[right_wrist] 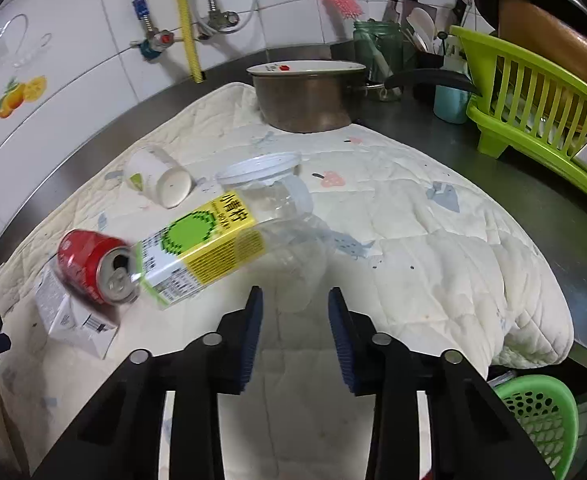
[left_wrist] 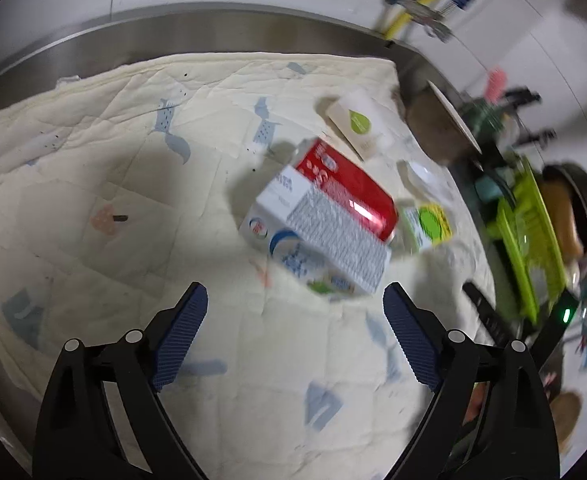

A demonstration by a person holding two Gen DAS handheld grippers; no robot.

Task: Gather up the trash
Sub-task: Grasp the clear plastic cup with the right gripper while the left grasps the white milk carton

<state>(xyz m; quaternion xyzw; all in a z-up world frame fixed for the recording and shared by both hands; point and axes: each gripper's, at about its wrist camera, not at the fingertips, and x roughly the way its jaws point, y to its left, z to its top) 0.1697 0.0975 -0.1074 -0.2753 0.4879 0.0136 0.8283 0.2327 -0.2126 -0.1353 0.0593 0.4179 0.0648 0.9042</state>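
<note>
Two hand-held grippers are hovering over a quilted cream cloth [right_wrist: 433, 248] spread across a steel desk [right_wrist: 533, 200], with nothing collected yet as far as these views show.

Nearest, the right gripper [right_wrist: 295, 300] is holding its fingers partly apart and gripping nothing. The left gripper [left_wrist: 295, 292] is holding its fingers wide apart, also empty. A green basket [right_wrist: 541, 412] is sitting at the near right edge, below the desk; it may be the trash bin, though only part of it is showing.

Just beyond the right gripper, a clear plastic bottle [right_wrist: 293, 236] is lying on its side. To its left, a yellow and green drink carton [right_wrist: 201, 248] is lying flat, touching an opened red can [right_wrist: 93, 268]. The can is resting against a white milk carton [left_wrist: 313, 240] at the near left.

Farther back, a clear round lid [right_wrist: 259, 168] is lying flat, and a white paper cup [right_wrist: 157, 176] is tipped over to its left.

Farthest away, a metal pot [right_wrist: 305, 96] is sitting on the cloth's far edge, and a lime green dish rack [right_wrist: 533, 112] is standing to the right.

All six pieces of trash are still waiting to be gathered, so the task is looking barely begun.
</note>
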